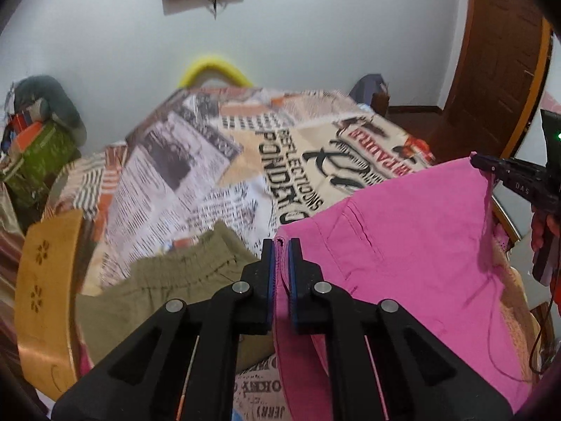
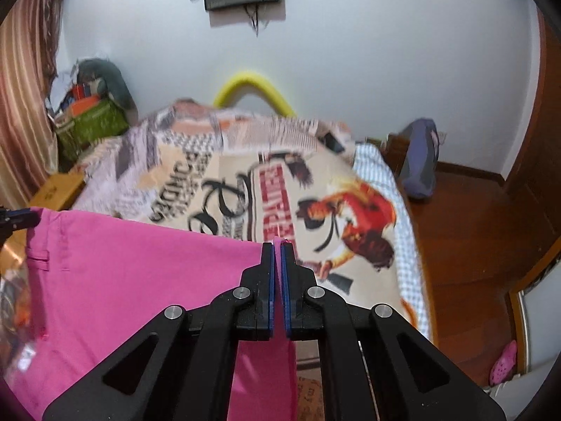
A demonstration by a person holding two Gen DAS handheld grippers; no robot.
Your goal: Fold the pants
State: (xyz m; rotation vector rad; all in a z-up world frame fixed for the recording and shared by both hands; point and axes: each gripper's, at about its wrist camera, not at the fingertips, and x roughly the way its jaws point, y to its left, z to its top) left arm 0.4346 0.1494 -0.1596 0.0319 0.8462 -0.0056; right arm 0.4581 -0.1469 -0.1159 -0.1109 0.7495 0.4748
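Above the bed (image 2: 280, 182) (newsprint-patterned cover, white wall behind), left gripper (image 1: 281, 245) and right gripper (image 2: 278, 249) each pinch the pink pants (image 1: 403, 231), fingers clamped on fabric.

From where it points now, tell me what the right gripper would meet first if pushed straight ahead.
Shut on the pink pants, the right gripper would probably first meet the newspaper-print bedspread beyond them, though depth is unclear.

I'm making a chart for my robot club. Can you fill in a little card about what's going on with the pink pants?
item held: pink pants
left gripper: shut on one top corner of the pants
right gripper: shut on the other top corner
pants state: lifted, stretched between both grippers, hanging down
underneath: bed with newspaper-print sheet
also on bed: olive green garment
folded yet: no
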